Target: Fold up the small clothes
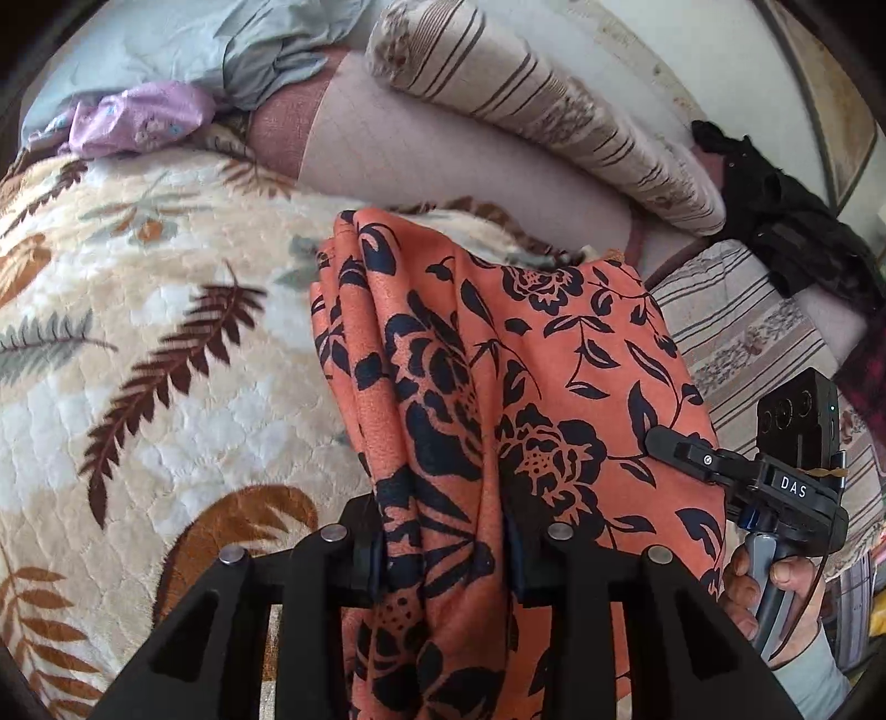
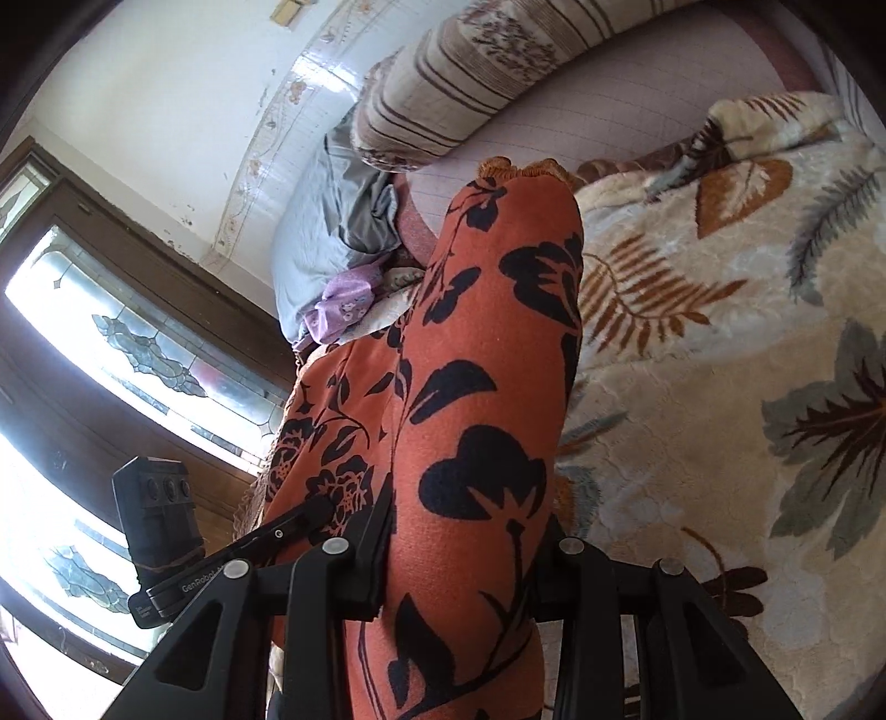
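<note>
An orange garment with a black flower print hangs lifted above the bed. My left gripper is shut on a bunched fold of it, fabric filling the gap between the pads. My right gripper is shut on another thick fold of the same orange garment. In the left wrist view the right gripper bites the cloth's right edge, with a person's hand on its handle. The left gripper shows at the cloth's left side in the right wrist view. The garment's lower part is hidden behind the grippers.
A cream blanket with brown leaves covers the bed below. A striped bolster lies along the back. A grey-blue pillow, a purple garment and dark clothes lie around it. A window is at the side.
</note>
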Tool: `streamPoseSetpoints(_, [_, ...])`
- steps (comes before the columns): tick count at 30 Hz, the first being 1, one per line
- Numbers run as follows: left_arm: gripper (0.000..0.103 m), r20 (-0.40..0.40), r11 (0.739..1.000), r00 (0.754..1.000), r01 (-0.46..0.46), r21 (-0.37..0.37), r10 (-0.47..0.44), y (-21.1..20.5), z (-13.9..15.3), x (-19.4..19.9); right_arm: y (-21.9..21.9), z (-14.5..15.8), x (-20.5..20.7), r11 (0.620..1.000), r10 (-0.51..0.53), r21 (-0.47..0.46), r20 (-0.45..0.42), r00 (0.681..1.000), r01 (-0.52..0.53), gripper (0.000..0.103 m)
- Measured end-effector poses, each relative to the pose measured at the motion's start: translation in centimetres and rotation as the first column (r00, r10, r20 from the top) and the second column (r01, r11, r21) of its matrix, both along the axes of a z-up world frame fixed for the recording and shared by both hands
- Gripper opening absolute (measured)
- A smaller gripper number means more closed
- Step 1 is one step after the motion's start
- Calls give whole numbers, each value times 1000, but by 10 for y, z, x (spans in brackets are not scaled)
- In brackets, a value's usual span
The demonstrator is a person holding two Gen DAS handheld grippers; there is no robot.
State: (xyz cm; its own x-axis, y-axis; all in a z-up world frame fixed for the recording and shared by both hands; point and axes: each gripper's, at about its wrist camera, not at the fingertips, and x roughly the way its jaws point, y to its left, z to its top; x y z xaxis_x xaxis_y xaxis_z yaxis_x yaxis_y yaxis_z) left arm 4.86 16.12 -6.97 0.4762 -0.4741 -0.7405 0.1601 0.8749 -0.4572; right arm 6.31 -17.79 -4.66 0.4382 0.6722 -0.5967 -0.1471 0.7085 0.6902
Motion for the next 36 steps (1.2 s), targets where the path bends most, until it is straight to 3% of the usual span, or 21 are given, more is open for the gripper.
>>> streamPoseSetpoints(1, [39,-45,999,999,-12,30,13,-1,-17,3,-7,-22,2,999,-36,-6,-71,997,36,62])
streamPoseSetpoints(3, [41,-101,996,994,-25,85,34,3,-40,0,-21,-56,-2,993,-106,-68,-175,979,95,66])
streamPoseSetpoints(4, [43,-83,998,996,-23,55,27,11,-42,-6,-27,-61,-8,993,-113,-46,-163,980,107,66])
streamPoseSetpoints(5, [43,-67,998,997,-27,57,31,17,-39,-13,-32,-60,-15,993,-115,-22,-140,983,113,66])
streamPoseSetpoints(8, [46,-4,995,1000,-28,92,29,34,-23,-31,-39,-39,-31,988,-146,-65,-73,987,142,66])
streamPoseSetpoints(10, [58,28,992,999,-36,119,33,43,-14,-42,-37,-17,-36,985,-146,-91,2,989,146,66])
streamPoseSetpoints(13, [59,56,988,998,-50,146,42,50,-3,-54,-19,20,-48,993,-81,-80,103,991,90,67])
streamPoseSetpoints(15, [59,47,982,998,-60,179,52,48,-2,-56,0,34,-49,997,-21,-72,142,990,31,74])
streamPoseSetpoints(18, [59,37,975,997,-72,211,65,45,-5,-59,19,19,-35,998,31,-65,97,995,-25,78])
streamPoseSetpoints(20, [59,22,973,997,-79,219,76,45,-8,-62,18,-13,-18,997,-12,-79,-44,999,8,78])
streamPoseSetpoints(21, [59,10,972,997,-82,221,82,45,-9,-63,16,-21,-15,997,-33,-65,-73,997,29,78])
streamPoseSetpoints(24, [59,19,971,997,-83,226,81,47,-9,-67,17,-7,-18,999,-35,-12,-14,999,34,78])
streamPoseSetpoints(27, [62,28,964,996,-90,250,85,47,-9,-66,23,4,-14,999,-24,-31,35,999,25,78])
streamPoseSetpoints(32, [62,25,964,995,-96,247,93,46,-6,-68,21,-24,8,995,-81,-62,-59,995,77,78])
streamPoseSetpoints(35, [64,47,959,994,-105,262,96,48,0,-72,28,-5,-5,996,-55,-65,0,998,55,78])
streamPoseSetpoints(36, [70,53,957,994,-109,267,99,48,2,-74,31,1,-10,996,-41,-73,17,999,42,78])
